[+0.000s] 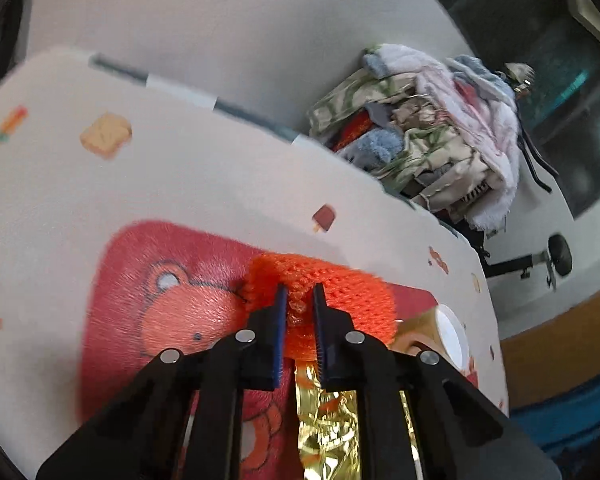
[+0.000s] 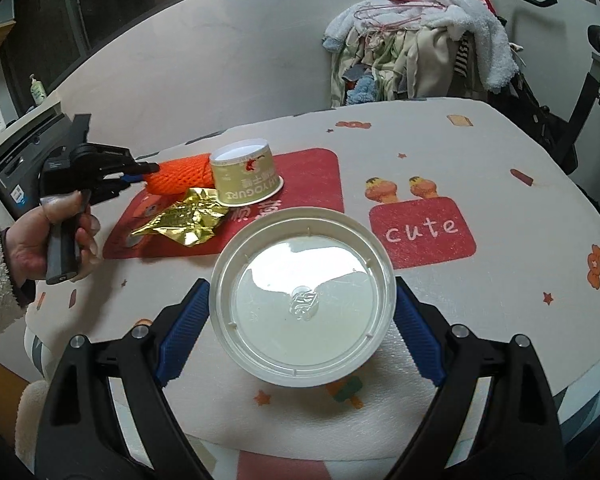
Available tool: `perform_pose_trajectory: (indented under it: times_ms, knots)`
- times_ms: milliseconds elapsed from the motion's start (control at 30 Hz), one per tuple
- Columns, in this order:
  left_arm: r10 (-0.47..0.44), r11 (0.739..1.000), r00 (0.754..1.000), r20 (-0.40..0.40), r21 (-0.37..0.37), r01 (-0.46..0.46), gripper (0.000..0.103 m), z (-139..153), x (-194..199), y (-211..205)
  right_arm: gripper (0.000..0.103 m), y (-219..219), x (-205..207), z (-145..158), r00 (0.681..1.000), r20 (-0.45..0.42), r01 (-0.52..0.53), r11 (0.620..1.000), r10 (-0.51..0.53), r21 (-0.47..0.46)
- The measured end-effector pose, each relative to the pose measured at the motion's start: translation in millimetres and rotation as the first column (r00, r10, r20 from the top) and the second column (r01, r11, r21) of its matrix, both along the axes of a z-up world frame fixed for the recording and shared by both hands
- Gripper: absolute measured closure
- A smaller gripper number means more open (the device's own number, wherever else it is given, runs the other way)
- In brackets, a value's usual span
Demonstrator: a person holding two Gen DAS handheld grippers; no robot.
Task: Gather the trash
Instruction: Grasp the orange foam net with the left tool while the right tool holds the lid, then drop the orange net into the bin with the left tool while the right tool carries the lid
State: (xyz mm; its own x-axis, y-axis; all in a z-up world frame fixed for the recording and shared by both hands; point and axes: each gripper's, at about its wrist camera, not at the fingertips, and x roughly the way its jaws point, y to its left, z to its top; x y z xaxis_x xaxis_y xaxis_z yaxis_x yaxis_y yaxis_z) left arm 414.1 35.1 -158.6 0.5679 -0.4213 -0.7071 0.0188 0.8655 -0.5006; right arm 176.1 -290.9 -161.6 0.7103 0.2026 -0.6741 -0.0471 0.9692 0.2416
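My left gripper (image 1: 300,300) is shut on an orange foam net (image 1: 340,292), pinching its near edge just above the table. It also shows in the right wrist view (image 2: 144,172), gripping the orange net (image 2: 180,176) at the table's left. A crumpled gold foil wrapper (image 2: 184,220) lies beside it, and in the left wrist view (image 1: 324,420) under the fingers. An upside-down yogurt cup (image 2: 246,176) stands next to the net. My right gripper (image 2: 300,316) holds a white plastic bowl (image 2: 300,292) between its blue pads.
The table (image 2: 480,300) has a white cloth with red patches, one reading "cute" (image 2: 422,230). A heap of clothes (image 2: 416,40) hangs on an exercise bike behind the table. A bottle (image 2: 38,90) stands on a shelf at far left.
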Motion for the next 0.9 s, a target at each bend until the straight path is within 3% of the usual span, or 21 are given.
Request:
perform_pose_trajectory:
  times_ms: [233, 467, 733, 900]
  knots:
    - [-0.08, 0.991, 0.984, 0.162, 0.119, 0.061, 0.091, 78.7, -50.1, 9.1, 0.016, 18.0, -17.4, 17.9, 0.999, 0.038, -0.03, 1.0, 0.03, 0.001]
    - [-0.18, 0.968, 0.956, 0.233, 0.217, 0.13, 0.091, 123.5, -127.0, 8.4, 0.016, 35.3, -43.4, 37.4, 0.996, 0.068, -0.063, 0.998, 0.063, -0.008]
    - [-0.249, 0.958, 0.942, 0.227, 0.203, 0.205, 0.091, 119.4, -222.0, 2.8, 0.016, 50.8, -78.3, 46.1, 0.993, 0.076, -0.09, 0.996, 0.092, -0.022]
    - [-0.302, 0.939, 0.925, 0.232, 0.238, 0.248, 0.091, 105.8, -282.0, -3.8, 0.016, 56.4, -103.9, 52.6, 0.991, 0.09, -0.097, 0.995, 0.099, -0.03]
